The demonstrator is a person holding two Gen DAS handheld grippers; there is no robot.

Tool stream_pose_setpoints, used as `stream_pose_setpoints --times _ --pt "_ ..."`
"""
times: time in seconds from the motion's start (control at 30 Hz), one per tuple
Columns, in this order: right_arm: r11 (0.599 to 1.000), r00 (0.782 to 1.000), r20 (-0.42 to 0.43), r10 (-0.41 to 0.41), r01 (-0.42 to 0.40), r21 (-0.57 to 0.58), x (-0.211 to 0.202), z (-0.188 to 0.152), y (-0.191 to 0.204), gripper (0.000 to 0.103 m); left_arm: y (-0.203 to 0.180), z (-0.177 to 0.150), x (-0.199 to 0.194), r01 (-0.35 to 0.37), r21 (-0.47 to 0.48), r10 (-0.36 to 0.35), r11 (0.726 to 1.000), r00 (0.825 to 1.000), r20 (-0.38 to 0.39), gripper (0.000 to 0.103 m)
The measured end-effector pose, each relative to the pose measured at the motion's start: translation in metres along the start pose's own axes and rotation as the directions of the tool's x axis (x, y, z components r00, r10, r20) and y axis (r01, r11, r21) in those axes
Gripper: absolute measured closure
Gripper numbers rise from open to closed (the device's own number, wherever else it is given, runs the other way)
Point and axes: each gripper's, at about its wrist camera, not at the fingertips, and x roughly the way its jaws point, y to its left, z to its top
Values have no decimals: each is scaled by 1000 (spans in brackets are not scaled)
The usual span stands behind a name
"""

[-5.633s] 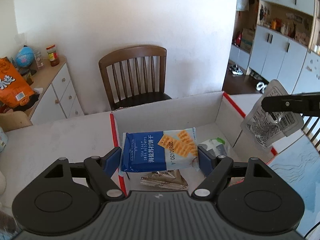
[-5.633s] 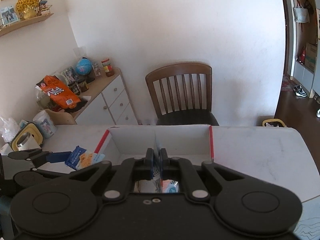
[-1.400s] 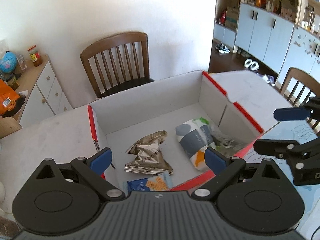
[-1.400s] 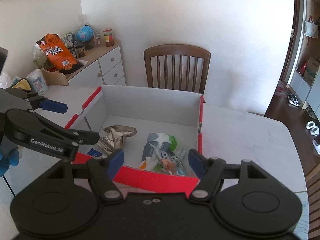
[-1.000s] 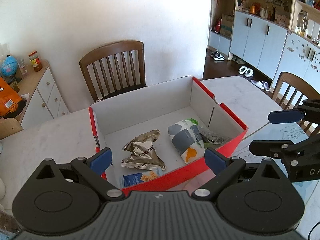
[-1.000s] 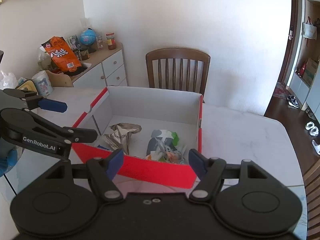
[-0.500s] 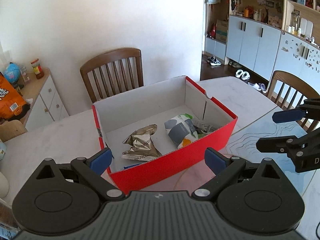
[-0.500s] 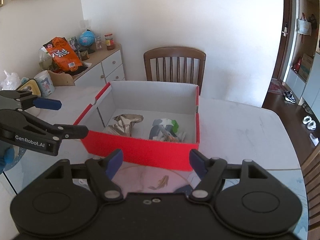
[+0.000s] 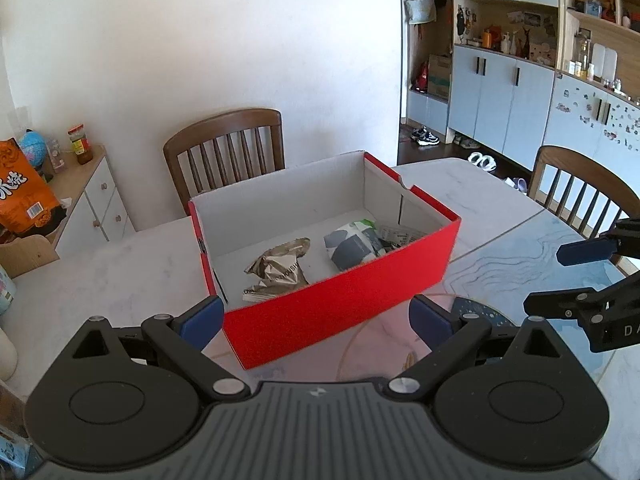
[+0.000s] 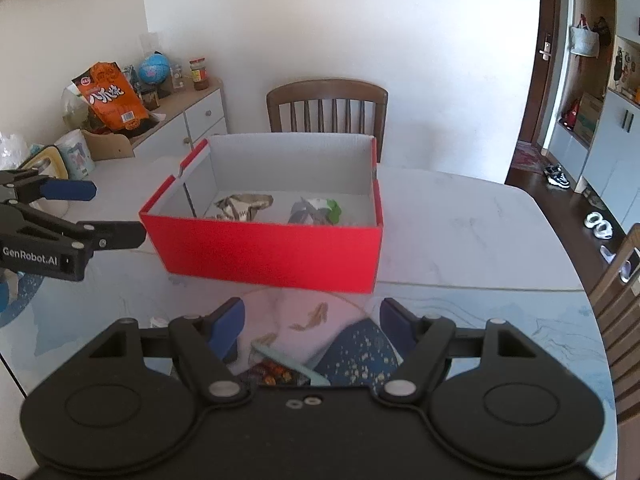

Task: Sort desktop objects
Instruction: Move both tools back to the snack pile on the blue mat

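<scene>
A red cardboard box [image 9: 340, 304] [image 10: 264, 252] stands on the table. Inside lie a crumpled silver-brown packet [image 9: 280, 270] [image 10: 244, 206] and a grey-white pouch with green [image 9: 354, 242] [image 10: 316, 208]. My left gripper [image 9: 316, 316] is open and empty, drawn back in front of the box's near wall; it also shows at the left of the right wrist view [image 10: 108, 212]. My right gripper [image 10: 312, 320] is open and empty over the patterned mat, and shows at the right of the left wrist view [image 9: 560, 276]. A small snack packet [image 10: 276, 372] lies just under the right gripper.
A wooden chair [image 9: 226, 152] stands behind the table, another chair [image 9: 580, 196] at the right. A white cabinet [image 10: 188, 120] at the left carries an orange bag [image 10: 110, 96], a globe and jars. A patterned glass mat [image 10: 440, 320] covers the near table.
Both grippers released their packets into the box, opened and pulled back toward me. The box now sits farther away in both views, and a snack packet has come into sight under the right gripper.
</scene>
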Motion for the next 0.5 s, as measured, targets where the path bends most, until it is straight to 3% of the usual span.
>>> stream_pose_setpoints --times 0.5 --pt "998 998 -15 -53 53 37 -9 -29 11 28 0 -34 -4 5 -21 -6 1000 1000 -9 4"
